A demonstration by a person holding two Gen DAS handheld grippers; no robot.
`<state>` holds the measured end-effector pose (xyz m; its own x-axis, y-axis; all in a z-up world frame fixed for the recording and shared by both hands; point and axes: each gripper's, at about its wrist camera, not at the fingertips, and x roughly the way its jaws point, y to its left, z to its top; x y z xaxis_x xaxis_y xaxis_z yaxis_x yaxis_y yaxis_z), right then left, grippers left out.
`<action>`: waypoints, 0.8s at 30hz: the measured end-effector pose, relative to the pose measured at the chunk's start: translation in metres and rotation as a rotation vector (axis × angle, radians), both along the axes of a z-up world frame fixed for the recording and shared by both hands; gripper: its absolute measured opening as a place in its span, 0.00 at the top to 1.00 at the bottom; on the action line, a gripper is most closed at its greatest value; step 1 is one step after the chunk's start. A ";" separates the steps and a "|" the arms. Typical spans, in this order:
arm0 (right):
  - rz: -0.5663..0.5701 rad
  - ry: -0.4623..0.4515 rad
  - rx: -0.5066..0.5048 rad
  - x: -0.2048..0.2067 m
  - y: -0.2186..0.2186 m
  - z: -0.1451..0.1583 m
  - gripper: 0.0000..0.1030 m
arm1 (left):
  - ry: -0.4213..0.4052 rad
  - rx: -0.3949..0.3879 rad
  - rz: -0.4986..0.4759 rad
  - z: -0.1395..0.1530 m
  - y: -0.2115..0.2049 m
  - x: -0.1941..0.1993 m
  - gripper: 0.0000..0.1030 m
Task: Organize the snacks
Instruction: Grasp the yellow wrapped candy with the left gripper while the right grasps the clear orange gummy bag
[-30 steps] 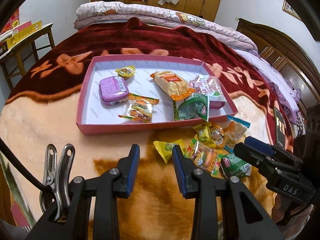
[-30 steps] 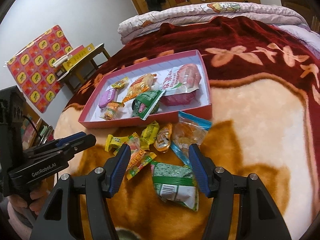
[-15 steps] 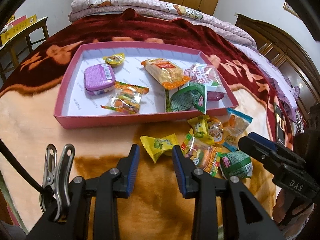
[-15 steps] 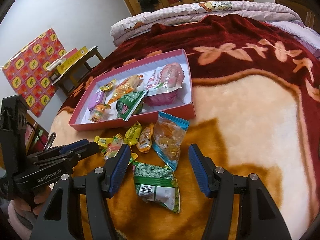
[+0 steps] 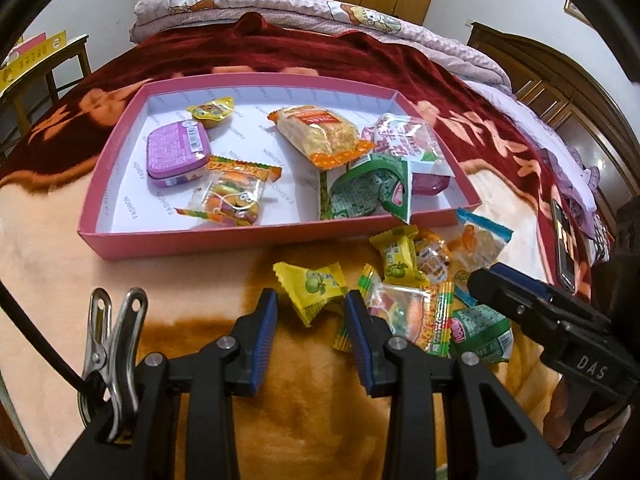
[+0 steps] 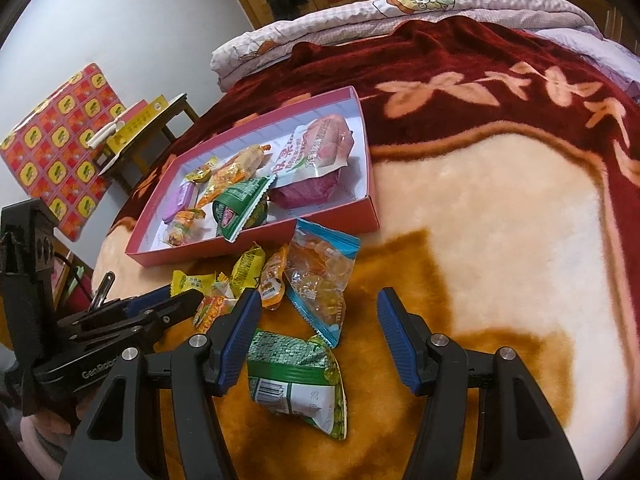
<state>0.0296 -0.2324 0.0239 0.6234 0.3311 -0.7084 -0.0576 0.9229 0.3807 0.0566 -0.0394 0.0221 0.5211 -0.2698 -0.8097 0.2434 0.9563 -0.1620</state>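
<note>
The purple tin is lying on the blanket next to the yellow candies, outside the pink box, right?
Not quite. The purple tin is inside the pink box, near its left wall, beside a gummy packet. The yellow candies are the ones lying on the blanket, outside the box. The left wrist view shows this most clearly.

On the bed (image 5: 100,272), a tray (image 5: 224,240) with tin (image 5: 176,152) at left, jelly cup (image 5: 210,110) behind it, gummy bag (image 5: 232,196) in front. Cracker pack (image 5: 320,132) mid-tray, two packets overlapping at right. Before the tray's right end, loose snacks (image 6: 280,276) in a cluster. Nearest of them, a candy (image 5: 316,286) just ahead of the left fingers (image 5: 264,332); a nut bag (image 6: 296,380) between the right fingers (image 6: 236,336). Stool (image 6: 152,136) left of the bed.
</note>
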 end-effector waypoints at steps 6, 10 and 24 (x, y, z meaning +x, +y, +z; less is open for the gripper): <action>-0.004 0.007 0.007 0.005 -0.001 -0.004 0.40 | -0.024 0.031 -0.007 -0.001 -0.005 0.001 0.65; -0.002 0.009 0.004 0.009 0.001 -0.006 0.40 | -0.030 0.016 -0.004 -0.002 -0.005 0.003 0.65; 0.006 -0.027 -0.038 0.008 0.009 -0.009 0.40 | -0.053 0.016 0.002 -0.003 -0.006 0.005 0.65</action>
